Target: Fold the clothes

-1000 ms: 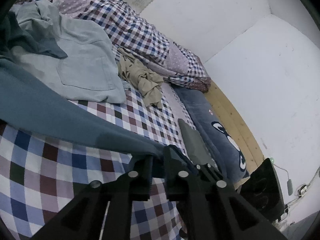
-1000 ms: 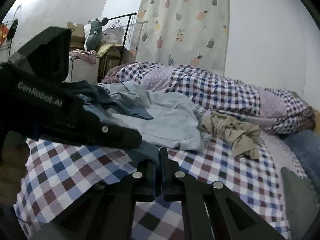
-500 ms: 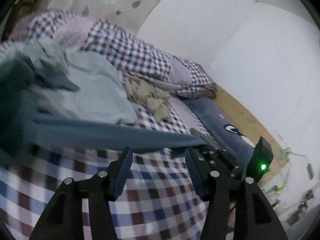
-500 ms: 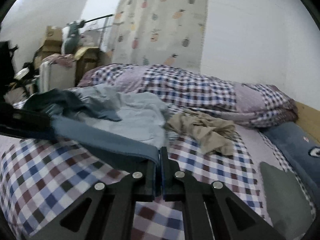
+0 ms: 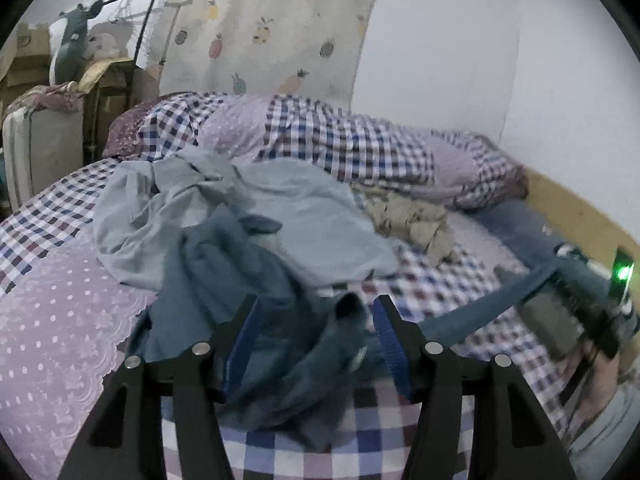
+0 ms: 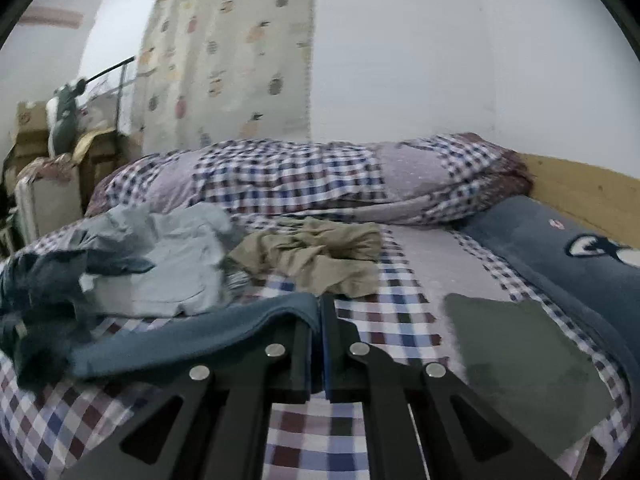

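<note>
The right gripper [image 6: 316, 312] pinches a dark teal garment [image 5: 240, 280] strung over the checked bed [image 5: 360, 448]. The left gripper [image 5: 316, 332] stands open around slack cloth; regrip an edge and pull taut before folding.

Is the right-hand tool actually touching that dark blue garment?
Touching. In the right wrist view, the right gripper has its jaws shut on an edge of the dark blue garment.

Both wrist views low and close over the bed [image 5: 60, 344], facing twelve o'clock, sharing the clothes pile [image 6: 168, 264] and curtain [image 5: 264, 28].
</note>
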Demonstrator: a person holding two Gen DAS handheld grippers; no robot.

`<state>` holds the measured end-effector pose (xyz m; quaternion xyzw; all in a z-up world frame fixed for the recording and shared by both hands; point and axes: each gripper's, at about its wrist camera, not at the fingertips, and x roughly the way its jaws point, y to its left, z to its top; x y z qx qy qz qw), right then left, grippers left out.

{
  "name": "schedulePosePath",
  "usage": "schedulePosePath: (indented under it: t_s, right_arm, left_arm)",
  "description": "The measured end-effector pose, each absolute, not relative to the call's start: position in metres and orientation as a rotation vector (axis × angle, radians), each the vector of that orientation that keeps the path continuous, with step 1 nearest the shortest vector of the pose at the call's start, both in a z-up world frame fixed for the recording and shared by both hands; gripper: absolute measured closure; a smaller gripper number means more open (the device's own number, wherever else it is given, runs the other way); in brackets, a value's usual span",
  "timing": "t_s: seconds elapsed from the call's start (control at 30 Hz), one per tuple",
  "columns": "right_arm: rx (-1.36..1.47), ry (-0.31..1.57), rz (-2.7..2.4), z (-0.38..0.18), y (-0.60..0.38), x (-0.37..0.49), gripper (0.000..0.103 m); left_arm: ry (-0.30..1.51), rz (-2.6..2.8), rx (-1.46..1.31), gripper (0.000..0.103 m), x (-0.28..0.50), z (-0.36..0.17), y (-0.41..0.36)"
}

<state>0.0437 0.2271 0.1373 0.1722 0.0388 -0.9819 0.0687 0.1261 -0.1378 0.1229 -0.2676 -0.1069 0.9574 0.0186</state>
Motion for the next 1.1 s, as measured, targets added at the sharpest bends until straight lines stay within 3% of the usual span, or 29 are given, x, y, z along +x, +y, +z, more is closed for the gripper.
schedulePosePath:
  t_s: [0.57,0.83,0.87,0.9,0.97,1.1]
  right_arm:
    - [0.448,-0.054,-3.099,0.160,0.303,0.054,0.101]
    - [0.446,-0.068,-3.097,0.163,0.318,0.060,0.101]
    - [0.448,-0.068,-3.098,0.163,0.318,0.060,0.101]
    - [0.449,-0.069,-3.100,0.163,0.320,0.061,0.101]
    - [0.449,-0.071,-3.107,0.164,0.324,0.063,0.101]
    - [0.461,-0.089,-3.129,0.164,0.338,0.066,0.101]
  left_arm:
    - [0.178,2.810,-0.982,0.041,0.108,0.094,-0.023]
    - [0.232,2.793,-1.085,0.042,0.092,0.078,-0.011]
    - [0.221,2.788,-1.095,0.050,0.090,0.077,-0.011]
    - [0.211,2.784,-1.105,0.067,0.089,0.076,-0.011]
    - [0.150,2.772,-1.123,0.083,0.085,0.076,-0.015]
    - [-0.032,2.777,-1.083,0.089,0.085,0.086,-0.031]
